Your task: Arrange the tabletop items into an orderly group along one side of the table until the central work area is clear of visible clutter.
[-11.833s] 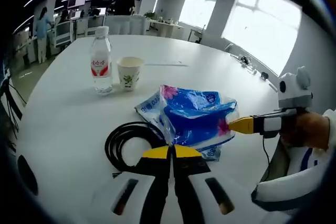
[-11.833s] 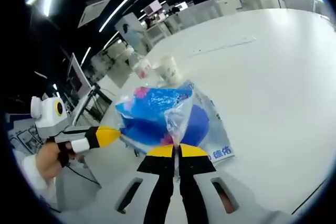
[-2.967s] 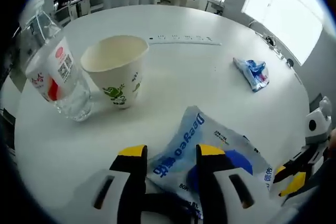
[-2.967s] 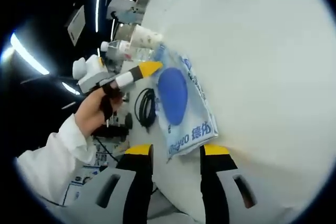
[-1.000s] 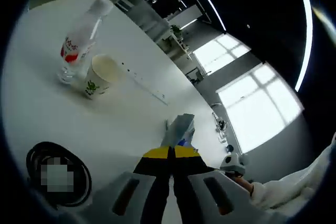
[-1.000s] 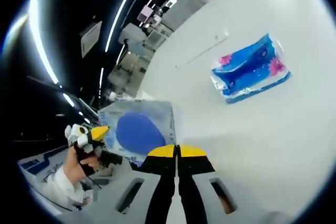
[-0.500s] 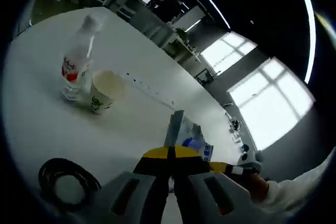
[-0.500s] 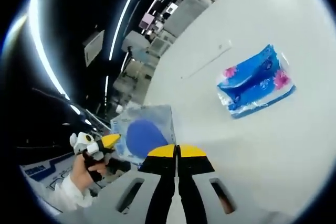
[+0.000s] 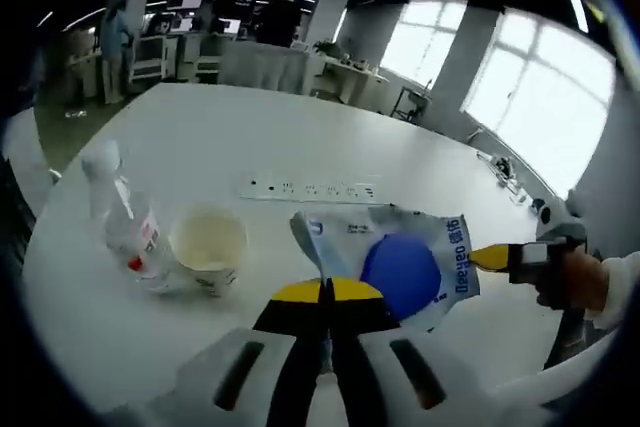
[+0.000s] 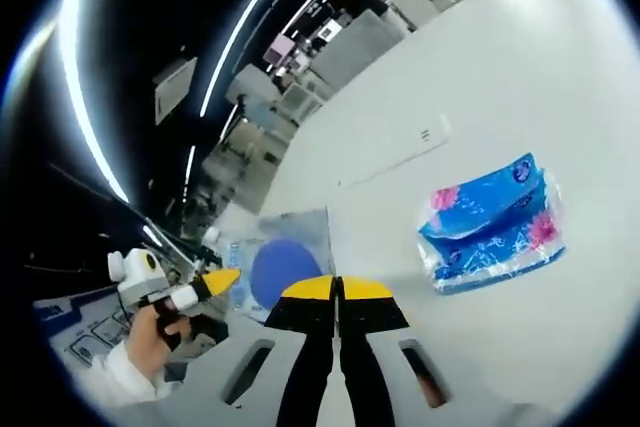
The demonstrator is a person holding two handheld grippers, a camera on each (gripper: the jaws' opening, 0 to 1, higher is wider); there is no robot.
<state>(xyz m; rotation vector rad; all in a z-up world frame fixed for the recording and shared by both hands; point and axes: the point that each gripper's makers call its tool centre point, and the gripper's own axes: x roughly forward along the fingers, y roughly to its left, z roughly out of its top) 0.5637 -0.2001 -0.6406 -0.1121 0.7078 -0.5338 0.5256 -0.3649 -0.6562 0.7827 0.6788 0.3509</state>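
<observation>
In my left gripper view, my left gripper has its yellow-tipped jaws pressed together on the near edge of the pale plastic bag with a round blue patch and printed lettering, which is lifted off the white bench. The right gripper comes in from the right, held by a hand, its yellow tip at the bag's far edge. On the bench near the left edge stands a clear plastic water bottle with a red label, and a white paper cup with a green print stands just beside it. A long white power strip lies further out. In my right gripper view, the right gripper is also closed on that bag, with the left gripper at its other side. A blue plastic-wrapped tissue pack with pink flowers lies on the bench, well apart from the bag.
</observation>
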